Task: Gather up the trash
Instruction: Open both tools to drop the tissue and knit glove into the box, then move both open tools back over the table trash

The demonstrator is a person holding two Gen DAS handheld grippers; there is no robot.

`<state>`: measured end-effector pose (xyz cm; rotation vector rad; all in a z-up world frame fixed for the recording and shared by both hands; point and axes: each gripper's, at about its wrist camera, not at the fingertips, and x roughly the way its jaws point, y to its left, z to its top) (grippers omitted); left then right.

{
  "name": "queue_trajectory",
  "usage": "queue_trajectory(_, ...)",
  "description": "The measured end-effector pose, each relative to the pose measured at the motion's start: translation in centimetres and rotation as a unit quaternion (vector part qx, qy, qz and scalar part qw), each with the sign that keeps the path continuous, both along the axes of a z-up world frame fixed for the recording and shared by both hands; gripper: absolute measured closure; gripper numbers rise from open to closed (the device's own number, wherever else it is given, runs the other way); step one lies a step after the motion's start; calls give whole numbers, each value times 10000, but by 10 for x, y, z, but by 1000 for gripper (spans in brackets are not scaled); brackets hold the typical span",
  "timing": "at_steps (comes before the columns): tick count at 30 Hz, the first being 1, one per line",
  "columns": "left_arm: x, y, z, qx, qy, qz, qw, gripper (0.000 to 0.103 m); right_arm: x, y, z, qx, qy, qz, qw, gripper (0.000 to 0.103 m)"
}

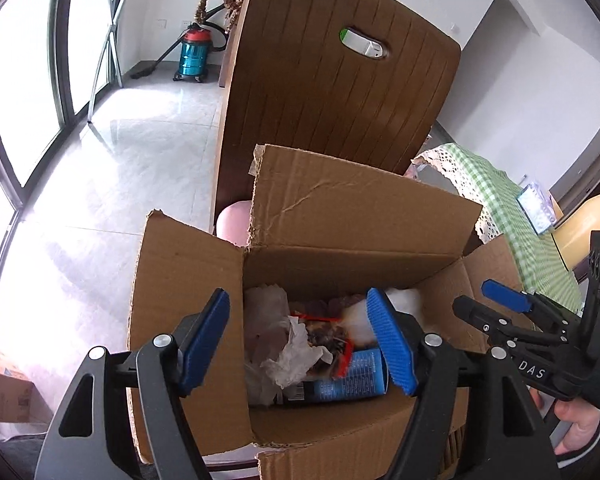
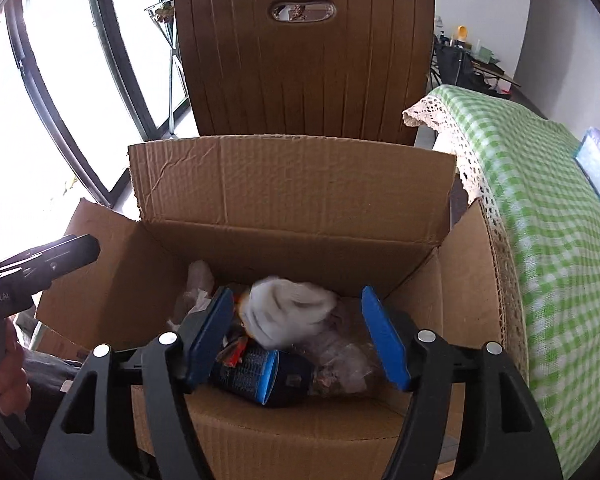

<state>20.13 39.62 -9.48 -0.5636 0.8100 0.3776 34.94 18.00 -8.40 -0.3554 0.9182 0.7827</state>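
An open cardboard box [image 1: 340, 264] [image 2: 292, 248] holds the trash. In it lie crumpled white paper [image 1: 296, 344], a blue packet [image 1: 352, 376] [image 2: 256, 376], a clear plastic bag [image 2: 340, 356] and a white wad [image 1: 404, 300] [image 2: 284, 308], blurred in the right wrist view. My left gripper [image 1: 298, 294] [image 2: 80, 250] hangs open over the box's left half, its blue pads touching nothing. My right gripper [image 2: 297, 294] [image 1: 480, 300] is open above the right half. The white wad shows between its pads but is not pressed by them.
A brown slatted chair [image 1: 332, 92] [image 2: 300, 72] stands right behind the box. A table with a green checked cloth [image 1: 500, 200] [image 2: 540, 220] borders the box's right side. A pink stool [image 1: 232, 220] and a vacuum cleaner [image 1: 194, 54] stand on the tiled floor to the left.
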Motion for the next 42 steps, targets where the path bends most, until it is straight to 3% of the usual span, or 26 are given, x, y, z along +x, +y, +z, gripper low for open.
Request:
queue_trajectory(18, -8, -39, 33, 228, -162, -315, 9991, 34, -12, -52, 48, 293, -213, -497, 9981, 38)
queue_trajectory(26, -14, -69, 62, 425, -348, -497, 9973, 29, -26, -99, 77, 621, -387, -836, 9938, 38)
queue_trajectory(35, -8, -145, 109, 710, -725, -1188, 9877, 23, -53, -206, 128, 1164, -841, -1570, 9771, 34)
queue_trajectory(42, 14, -250, 126, 661, -980, -2167, 9691, 21, -95, -333, 158, 1311, -1365, -2499, 9496, 32)
